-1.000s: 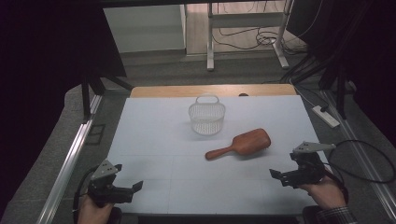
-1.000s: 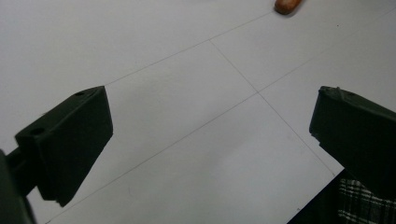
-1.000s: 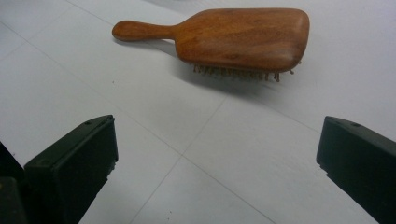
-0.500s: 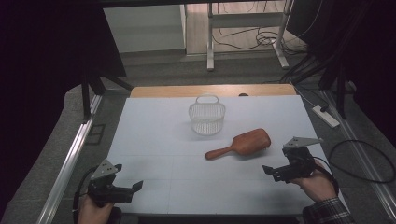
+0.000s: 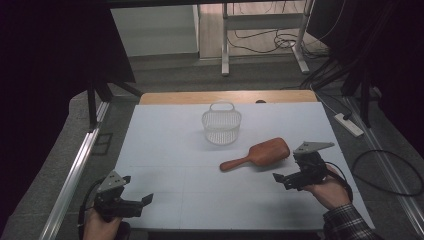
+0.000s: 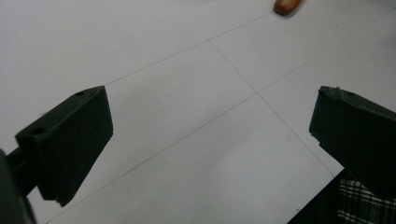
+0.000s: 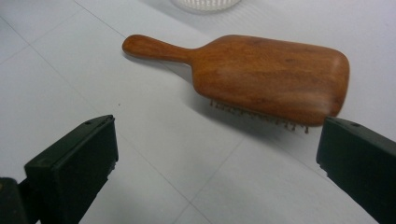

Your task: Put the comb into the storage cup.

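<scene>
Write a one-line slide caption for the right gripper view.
Open right gripper facing a wooden hairbrush lying bristles-down on the white table, not touching it.

The basket (image 7: 207, 3) is cut off at the top edge; the brush's (image 7: 261, 74) bristles mostly hide beneath it

White mesh basket (image 5: 221, 126) upright mid-table, pale table (image 5: 165, 145), power strip (image 5: 348, 124) on grey floor (image 5: 60, 165) at right
</scene>
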`<state>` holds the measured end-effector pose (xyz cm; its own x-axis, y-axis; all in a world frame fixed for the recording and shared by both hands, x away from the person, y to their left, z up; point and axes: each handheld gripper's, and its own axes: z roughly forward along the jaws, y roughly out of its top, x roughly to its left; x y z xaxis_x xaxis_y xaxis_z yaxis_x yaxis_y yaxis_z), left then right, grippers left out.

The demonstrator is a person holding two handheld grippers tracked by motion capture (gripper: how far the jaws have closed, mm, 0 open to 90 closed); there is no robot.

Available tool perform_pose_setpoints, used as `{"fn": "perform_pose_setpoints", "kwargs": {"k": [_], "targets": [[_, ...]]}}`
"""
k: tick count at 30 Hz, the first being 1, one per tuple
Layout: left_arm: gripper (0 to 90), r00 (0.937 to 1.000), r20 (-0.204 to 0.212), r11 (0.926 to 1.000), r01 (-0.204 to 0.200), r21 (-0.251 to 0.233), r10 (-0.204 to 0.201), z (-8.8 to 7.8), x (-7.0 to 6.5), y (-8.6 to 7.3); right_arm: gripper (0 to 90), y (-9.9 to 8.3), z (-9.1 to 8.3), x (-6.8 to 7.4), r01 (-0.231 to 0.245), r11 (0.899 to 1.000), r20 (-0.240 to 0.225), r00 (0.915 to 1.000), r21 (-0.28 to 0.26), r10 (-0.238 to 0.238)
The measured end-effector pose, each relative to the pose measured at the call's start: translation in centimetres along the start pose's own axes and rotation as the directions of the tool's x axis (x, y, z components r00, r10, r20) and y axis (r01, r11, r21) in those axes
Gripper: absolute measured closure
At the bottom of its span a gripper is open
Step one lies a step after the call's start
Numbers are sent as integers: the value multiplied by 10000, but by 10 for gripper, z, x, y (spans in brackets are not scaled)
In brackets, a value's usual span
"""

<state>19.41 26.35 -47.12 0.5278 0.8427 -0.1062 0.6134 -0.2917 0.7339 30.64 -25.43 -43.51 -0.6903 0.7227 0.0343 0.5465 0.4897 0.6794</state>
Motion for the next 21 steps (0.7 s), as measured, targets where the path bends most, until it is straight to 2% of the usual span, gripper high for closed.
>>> {"fn": "perform_pose_setpoints", "kwargs": {"k": [9, 21], "targets": [[5, 10000, 10, 10000, -10, 11, 10, 0, 0, 0, 0, 11, 11, 5, 166, 9996, 2, 9999, 214, -166], [5, 10000, 28, 10000, -14, 15, 14, 0, 0, 0, 0, 24, 27, 10, 312, 9986, -292, 9991, 425, -300]]}}
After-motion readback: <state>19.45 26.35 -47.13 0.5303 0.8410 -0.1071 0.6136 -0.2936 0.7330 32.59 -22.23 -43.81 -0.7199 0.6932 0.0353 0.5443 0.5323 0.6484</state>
